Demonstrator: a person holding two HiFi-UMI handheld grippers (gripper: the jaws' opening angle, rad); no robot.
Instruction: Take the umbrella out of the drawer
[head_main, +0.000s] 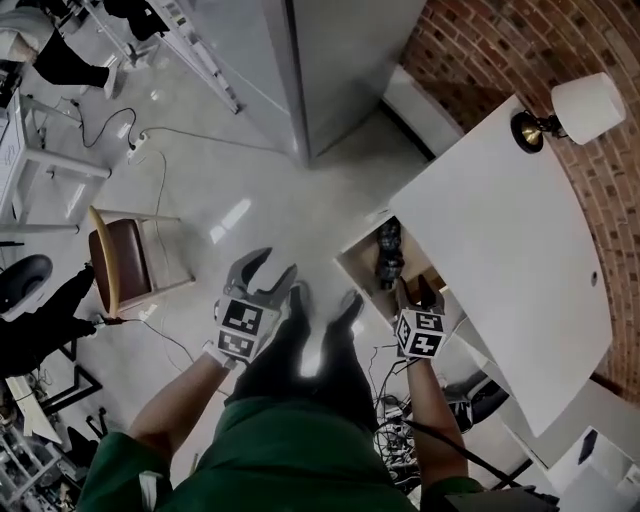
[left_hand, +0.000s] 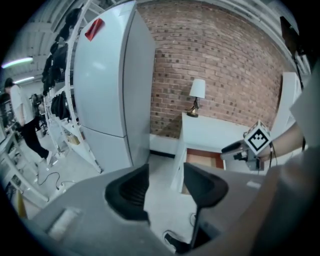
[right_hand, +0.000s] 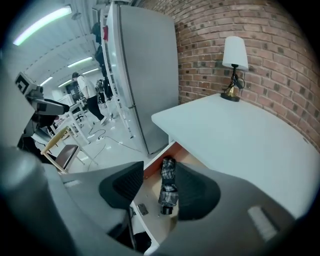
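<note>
A folded checked umbrella (right_hand: 168, 185) lies lengthwise in the open wooden drawer (right_hand: 150, 200) under the white desk. In the head view the umbrella (head_main: 388, 252) shows dark in that drawer (head_main: 358, 262). My right gripper (right_hand: 159, 175) hangs open above the drawer, apart from the umbrella, which shows through the gap between its jaws. In the head view the right gripper (head_main: 417, 290) sits just short of the drawer's near end. My left gripper (head_main: 272, 266) is open and empty over the floor, left of the drawer; its own view (left_hand: 165, 175) shows only floor between its jaws.
The white desk (head_main: 500, 240) carries a lamp (head_main: 585, 105) at its far corner against a brick wall. A tall grey fridge (head_main: 320, 60) stands beyond the drawer. A small dark piece (right_hand: 142, 209) lies in the drawer. A chair (head_main: 120, 262) and cables are on the floor at left.
</note>
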